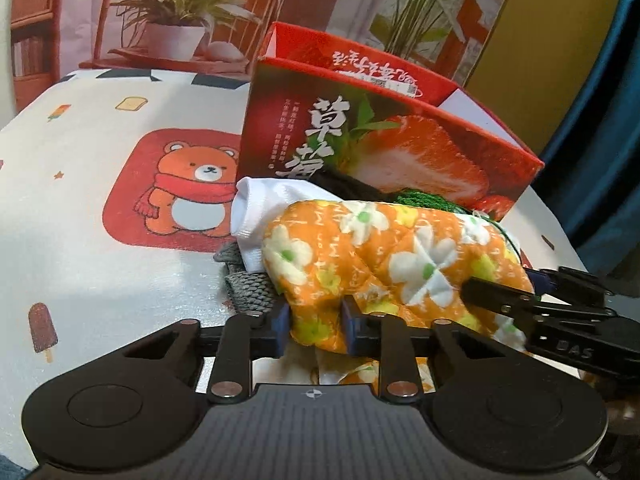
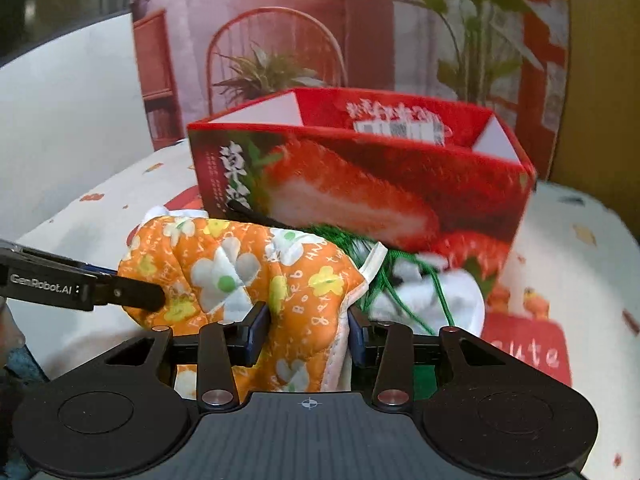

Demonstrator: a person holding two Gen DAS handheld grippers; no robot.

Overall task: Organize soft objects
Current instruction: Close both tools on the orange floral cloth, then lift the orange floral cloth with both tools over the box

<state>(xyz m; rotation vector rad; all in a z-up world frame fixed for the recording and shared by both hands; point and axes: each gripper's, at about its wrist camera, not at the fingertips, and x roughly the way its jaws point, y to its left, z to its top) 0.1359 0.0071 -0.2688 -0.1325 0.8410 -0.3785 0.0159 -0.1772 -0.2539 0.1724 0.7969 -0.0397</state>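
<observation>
Both grippers pinch the orange floral oven mitt (image 1: 384, 256): the left gripper (image 1: 314, 326) clamps one end, the right gripper (image 2: 306, 330) the cuff end; the mitt lies atop the pile of soft things, just before the strawberry box (image 2: 360, 184), which stands toward the counter's far edge. The likely trouble: green netting (image 2: 396, 276) and a white sock (image 1: 260, 216) touch the mitt and may be dragged along as it rises; a low lift could knock the box wall.

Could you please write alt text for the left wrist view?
The left gripper fingers pinch an orange floral quilted cloth, which the right gripper also grips. Behind it stands an open red strawberry box on a bear-print tablecloth.
</observation>
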